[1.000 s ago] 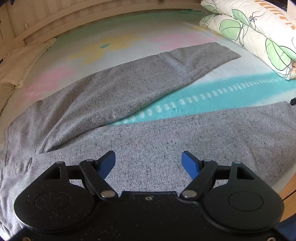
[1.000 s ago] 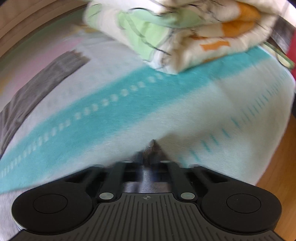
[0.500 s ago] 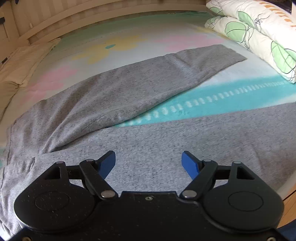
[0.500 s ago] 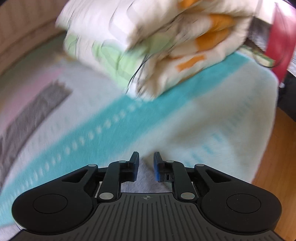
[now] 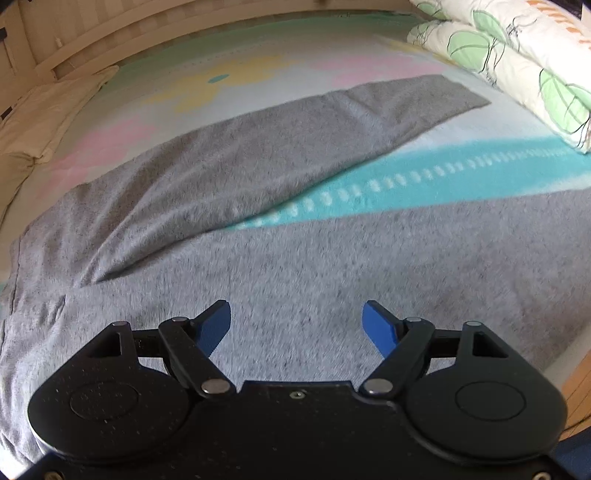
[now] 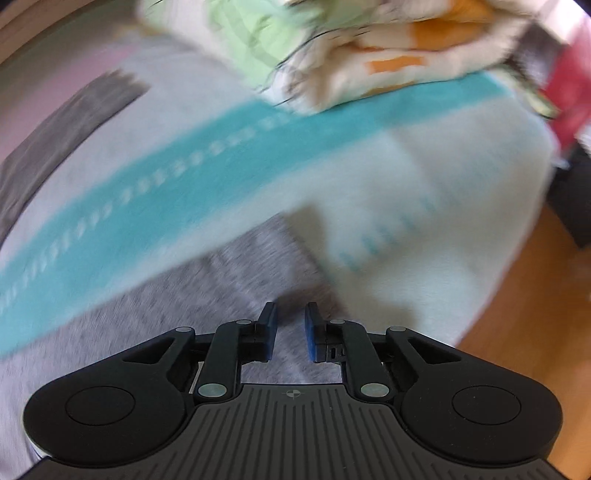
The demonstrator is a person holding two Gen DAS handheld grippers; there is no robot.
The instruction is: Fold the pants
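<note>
Grey pants (image 5: 295, 258) lie flat on the bed with the legs spread in a V; the waist is at the left. The far leg (image 5: 332, 125) runs to the upper right, the near leg (image 5: 461, 251) to the right. My left gripper (image 5: 296, 321) is open wide and empty, just above the near leg by the crotch. My right gripper (image 6: 290, 325) is open by a narrow gap and empty, above the cuff end of the near leg (image 6: 258, 266). The far leg's cuff (image 6: 92, 99) shows at the upper left of the blurred right wrist view.
A folded floral quilt (image 5: 517, 55) lies at the back right of the bed and also shows in the right wrist view (image 6: 332, 48). A cream pillow (image 5: 40, 118) is at the left. The wooden bed frame (image 5: 110, 33) runs along the back. Wooden floor (image 6: 535, 302) lies beyond the right edge.
My right gripper has let go of the near leg's cuff, opened a little and drawn back; the cuff now lies on the bed. My left gripper stays open and has shifted slightly.
</note>
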